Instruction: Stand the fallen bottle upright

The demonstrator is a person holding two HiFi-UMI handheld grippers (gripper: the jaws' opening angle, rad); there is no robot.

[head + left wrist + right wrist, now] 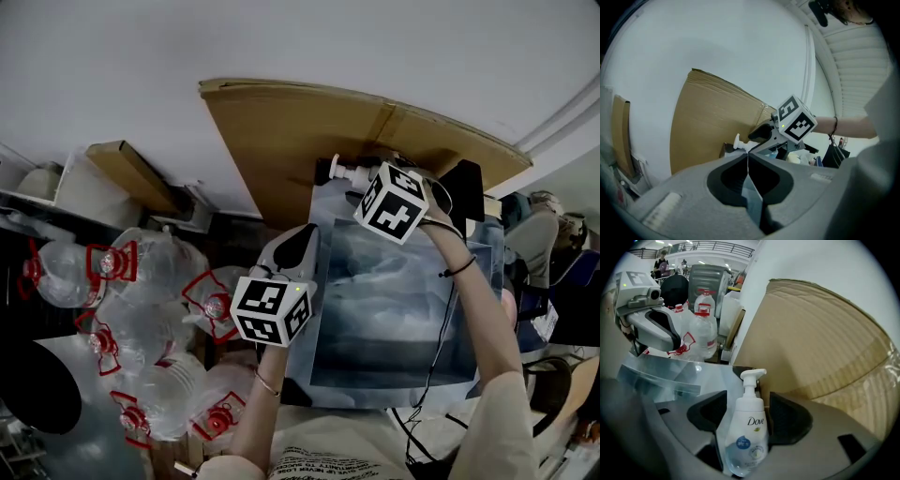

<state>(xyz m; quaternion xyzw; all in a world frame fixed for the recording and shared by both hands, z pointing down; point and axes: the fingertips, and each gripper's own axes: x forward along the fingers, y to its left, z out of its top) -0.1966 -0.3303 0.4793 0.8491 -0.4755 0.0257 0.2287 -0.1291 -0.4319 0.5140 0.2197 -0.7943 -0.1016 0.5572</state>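
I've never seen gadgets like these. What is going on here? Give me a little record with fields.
Operator: a person with a gripper in each hand
Right gripper: fingers closed on the white Dove pump bottle, pump end pointing away from the gripper
Left gripper: fingers shut together, holding nothing
Surface: glossy table below both grippers
Bottle standing on table: cannot tell
Backdrop: cardboard sheet against the white wall
To the person's left: clear water jugs with red caps
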